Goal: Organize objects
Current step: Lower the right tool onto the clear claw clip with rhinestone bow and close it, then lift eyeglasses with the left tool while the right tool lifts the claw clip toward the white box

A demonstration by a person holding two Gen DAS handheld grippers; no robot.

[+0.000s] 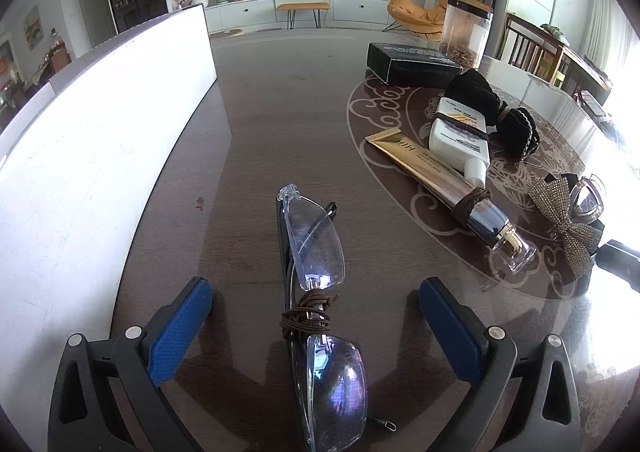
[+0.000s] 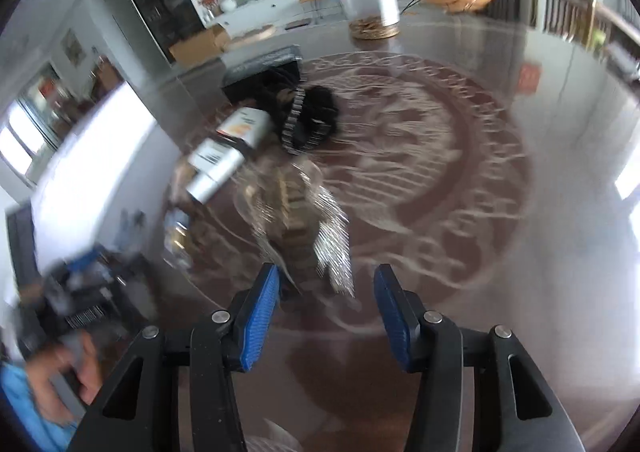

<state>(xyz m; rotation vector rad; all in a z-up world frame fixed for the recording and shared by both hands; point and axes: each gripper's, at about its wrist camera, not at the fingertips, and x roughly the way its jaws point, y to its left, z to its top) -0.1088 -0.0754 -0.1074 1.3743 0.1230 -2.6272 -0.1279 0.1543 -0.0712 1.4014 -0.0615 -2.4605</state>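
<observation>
Folded rimless glasses (image 1: 320, 292), bound at the bridge by a brown hair tie (image 1: 306, 318), lie on the dark table between the fingers of my left gripper (image 1: 314, 326), which is open wide and not touching them. A gold cream tube (image 1: 448, 187), a white bottle (image 1: 460, 133), a black scrunchie (image 1: 516, 127) and a rhinestone bow clip (image 1: 568, 219) lie to the right. My right gripper (image 2: 326, 314) is open just before the blurred bow clip (image 2: 304, 219). The white bottle (image 2: 228, 155) and the scrunchie (image 2: 312, 119) show beyond it.
A large white box (image 1: 100, 155) stands along the left. A black box (image 1: 412, 65) and a clear jar (image 1: 466, 31) stand at the back right. The jar (image 2: 370, 7) and black box (image 2: 260, 71) also show in the blurred right view. A hand (image 2: 76, 368) is at lower left.
</observation>
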